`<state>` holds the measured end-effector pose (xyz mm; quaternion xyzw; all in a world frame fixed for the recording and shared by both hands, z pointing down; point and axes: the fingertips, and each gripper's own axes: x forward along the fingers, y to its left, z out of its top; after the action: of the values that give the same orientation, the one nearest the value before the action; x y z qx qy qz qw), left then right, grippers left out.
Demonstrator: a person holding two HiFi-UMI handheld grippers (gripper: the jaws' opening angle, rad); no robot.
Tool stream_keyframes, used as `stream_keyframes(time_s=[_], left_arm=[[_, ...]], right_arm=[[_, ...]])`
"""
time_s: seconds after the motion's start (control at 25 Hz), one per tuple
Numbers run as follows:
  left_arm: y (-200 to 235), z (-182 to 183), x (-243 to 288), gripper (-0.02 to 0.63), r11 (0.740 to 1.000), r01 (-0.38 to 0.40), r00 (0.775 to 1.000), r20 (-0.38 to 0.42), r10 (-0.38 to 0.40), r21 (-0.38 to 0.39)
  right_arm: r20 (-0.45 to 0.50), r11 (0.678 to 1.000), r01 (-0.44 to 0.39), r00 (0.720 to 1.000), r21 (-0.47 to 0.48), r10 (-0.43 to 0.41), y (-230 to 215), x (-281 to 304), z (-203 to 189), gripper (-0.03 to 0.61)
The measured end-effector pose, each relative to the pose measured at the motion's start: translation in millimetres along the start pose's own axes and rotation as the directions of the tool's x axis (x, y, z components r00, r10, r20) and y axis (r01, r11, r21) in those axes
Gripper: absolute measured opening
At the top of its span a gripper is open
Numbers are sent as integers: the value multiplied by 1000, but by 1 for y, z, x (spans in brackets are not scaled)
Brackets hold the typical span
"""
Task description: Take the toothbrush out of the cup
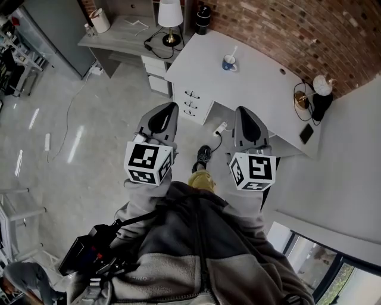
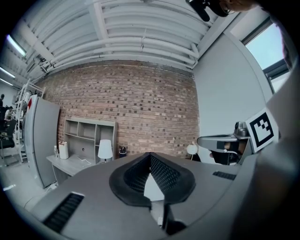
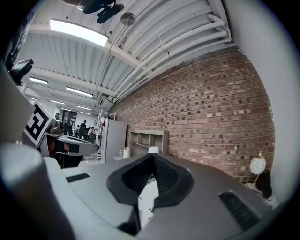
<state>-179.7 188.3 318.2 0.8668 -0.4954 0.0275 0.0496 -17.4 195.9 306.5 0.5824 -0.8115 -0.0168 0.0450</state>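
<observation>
A blue cup [image 1: 228, 64] stands on the white desk [image 1: 262, 95] far ahead, with a white toothbrush [image 1: 234, 52] sticking up out of it. Both grippers are held close to the person's body, well short of the desk. My left gripper [image 1: 171, 107] has its jaws closed tip to tip with nothing between them, as the left gripper view [image 2: 150, 154] also shows. My right gripper [image 1: 241, 110] is likewise shut and empty [image 3: 152, 156]. Neither gripper view shows the cup.
The white desk has drawers [image 1: 191, 102], a globe lamp [image 1: 322, 85] and a dark phone [image 1: 306, 134]. A grey desk [image 1: 116, 36] with a table lamp [image 1: 170, 15] stands to the left. A power strip [image 1: 221, 127] and cable lie on the floor.
</observation>
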Motion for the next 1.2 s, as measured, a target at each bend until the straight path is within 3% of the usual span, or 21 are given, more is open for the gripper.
stream_keyframes(time_s=[0.2, 0.64, 1.2], left_arm=[[17, 27, 76, 5, 999, -28, 999, 20, 27, 31], [3, 78, 246, 5, 995, 30, 999, 39, -34, 94], [-6, 95, 356, 5, 993, 62, 997, 38, -66, 101]], right_arm=[[37, 1000, -19, 999, 7, 18, -51, 66, 14, 2], [112, 999, 7, 994, 45, -12, -184, 170, 45, 2], [102, 999, 3, 995, 42, -8, -263, 233, 45, 2]])
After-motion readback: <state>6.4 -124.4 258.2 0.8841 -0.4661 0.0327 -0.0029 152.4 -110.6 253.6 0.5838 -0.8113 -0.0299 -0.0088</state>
